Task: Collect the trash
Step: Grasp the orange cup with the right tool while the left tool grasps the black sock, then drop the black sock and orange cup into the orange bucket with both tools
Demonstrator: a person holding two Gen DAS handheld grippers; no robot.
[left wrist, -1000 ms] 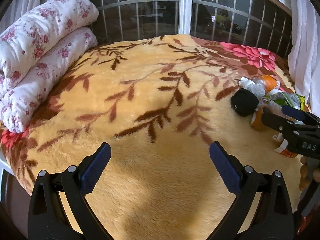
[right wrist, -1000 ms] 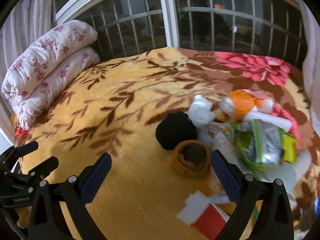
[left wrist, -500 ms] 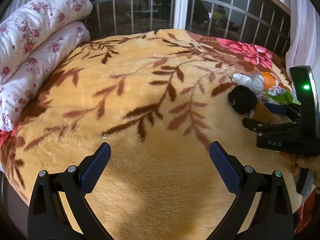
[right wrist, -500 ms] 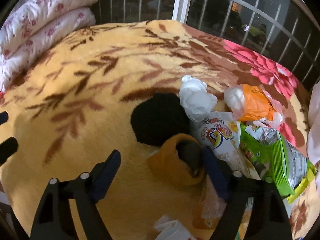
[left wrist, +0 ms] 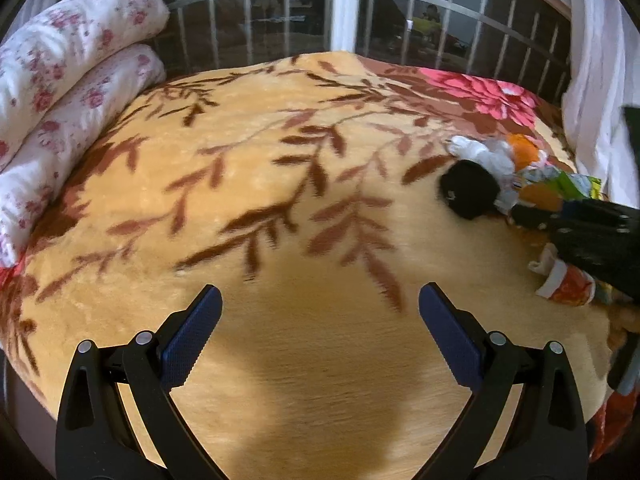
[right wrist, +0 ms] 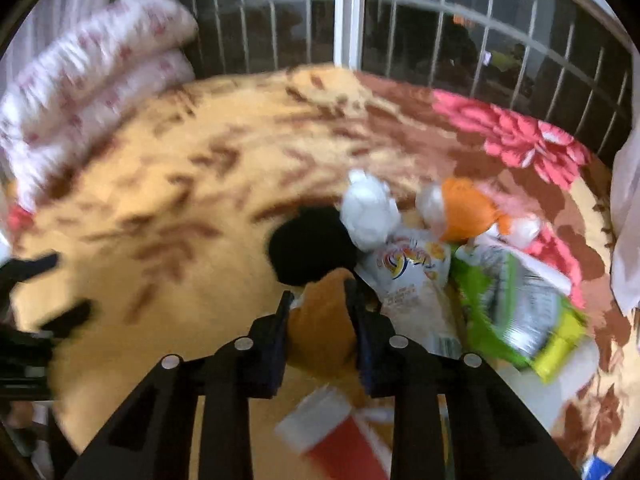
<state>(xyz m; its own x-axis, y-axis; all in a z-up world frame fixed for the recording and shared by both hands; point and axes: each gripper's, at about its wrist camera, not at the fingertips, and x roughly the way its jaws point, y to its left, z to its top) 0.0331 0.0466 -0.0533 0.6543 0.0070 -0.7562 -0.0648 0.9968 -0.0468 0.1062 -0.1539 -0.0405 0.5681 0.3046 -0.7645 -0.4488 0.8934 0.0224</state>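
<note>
1. Two grippers work over a bed covered by a tan blanket with a brown leaf pattern and a pink flower at the far right corner.
2. The right gripper has its jaws closing around an orange-brown bundle; the bundle sits between the blue pads, which look to be touching its sides, though the picture is blurred.
3. That bundle lies at the near edge of a trash pile on the right side of the bed.
4. Just behind it is a black round lump, touching a crumpled white wad.
5. Right of the wad lies an orange bag, and below it a white printed snack packet beside a green wrapper.
6. A red and white carton lies under the right gripper, close to the camera.
7. The left gripper hovers over a bare stretch of blanket, well apart from the pile, jaws spread wide with nothing between them.
8. Folded white bedding with a pink flower print is stacked at the far left corner.
9. A barred window stands behind the bed, dark outside, with a white curtain at the right.
</note>
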